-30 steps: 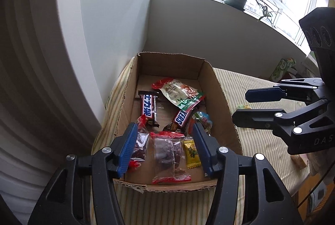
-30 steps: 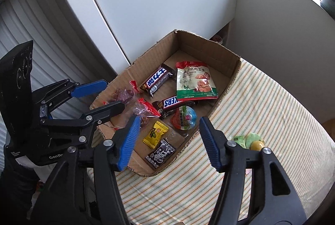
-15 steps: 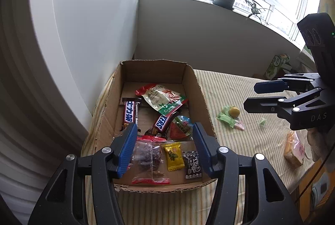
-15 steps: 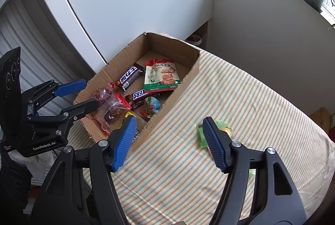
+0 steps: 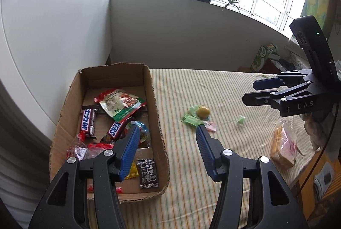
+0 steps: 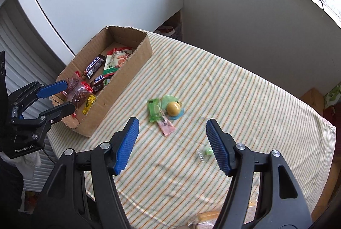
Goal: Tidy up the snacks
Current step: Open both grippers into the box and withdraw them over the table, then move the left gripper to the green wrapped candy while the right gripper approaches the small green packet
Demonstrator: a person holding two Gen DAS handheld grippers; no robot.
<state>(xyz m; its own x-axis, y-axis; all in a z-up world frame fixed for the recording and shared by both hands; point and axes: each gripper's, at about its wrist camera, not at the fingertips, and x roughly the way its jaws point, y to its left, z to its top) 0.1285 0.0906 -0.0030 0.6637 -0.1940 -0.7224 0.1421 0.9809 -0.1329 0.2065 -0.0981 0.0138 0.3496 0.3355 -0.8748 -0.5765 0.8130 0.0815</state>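
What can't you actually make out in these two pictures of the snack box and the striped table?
- Left wrist view: the left gripper's near finger covers snacks in the brown cardboard box, including most of a small yellow packet.
- Right wrist view: the box's near wall hides its floor on that side.
- Right wrist view: a small green wrapped sweet sits partly behind the right gripper's finger.
- Right wrist view: a clear-bagged cake slice is cut off by the bottom edge.

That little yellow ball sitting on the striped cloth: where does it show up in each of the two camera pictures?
Left wrist view: the yellow ball lies right of centre on the striped cloth, right of the cardboard box.
Right wrist view: the ball sits near the middle, beyond the right tool, whose jaws are open and empty.
Shared landmark: the cardboard box, left of the ball in both.
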